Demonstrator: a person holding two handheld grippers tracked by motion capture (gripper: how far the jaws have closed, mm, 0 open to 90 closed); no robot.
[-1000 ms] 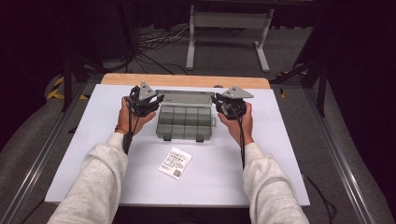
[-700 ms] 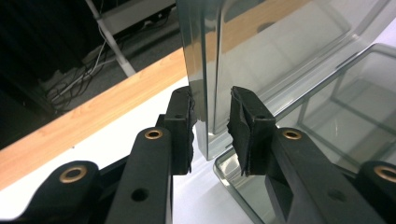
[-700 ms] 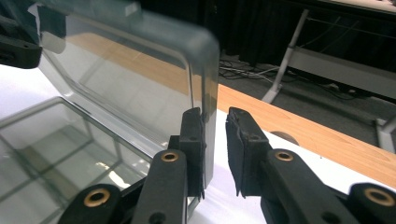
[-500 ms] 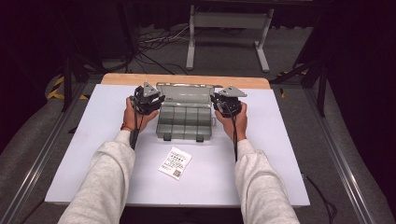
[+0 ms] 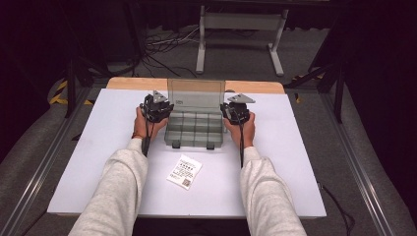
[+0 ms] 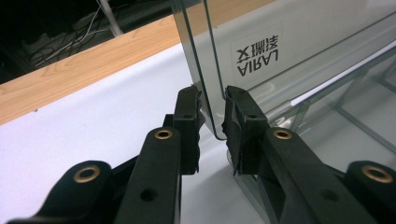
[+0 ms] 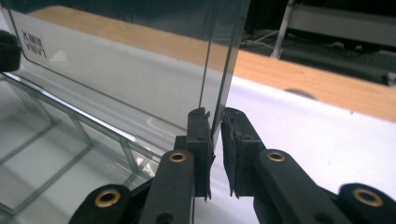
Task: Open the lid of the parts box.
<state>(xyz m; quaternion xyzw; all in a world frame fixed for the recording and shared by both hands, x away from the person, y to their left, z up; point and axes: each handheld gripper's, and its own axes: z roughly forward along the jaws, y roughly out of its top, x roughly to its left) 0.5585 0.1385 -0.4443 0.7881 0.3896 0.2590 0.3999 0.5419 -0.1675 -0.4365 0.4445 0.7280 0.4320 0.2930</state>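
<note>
1. We are looking down at a white table (image 5: 98,162) where a clear plastic compartment box (image 5: 193,132) is sitting near the far middle, its lid (image 5: 195,95) standing upright at the back edge.
2. We are holding the left hand-held gripper (image 5: 158,104) at the lid's left edge; in the left gripper view (image 6: 212,116) its jaws have just been closing, with that edge between them, the right pad touching it and a small gap showing at the left pad.
3. We are holding the right hand-held gripper (image 5: 235,107) at the lid's right edge; in the right gripper view (image 7: 217,123) its jaws have just been closing, and they are pinching the lid's edge.
4. A small printed paper slip (image 5: 184,171) is lying on the table nearer to us, well apart from the box.
</note>
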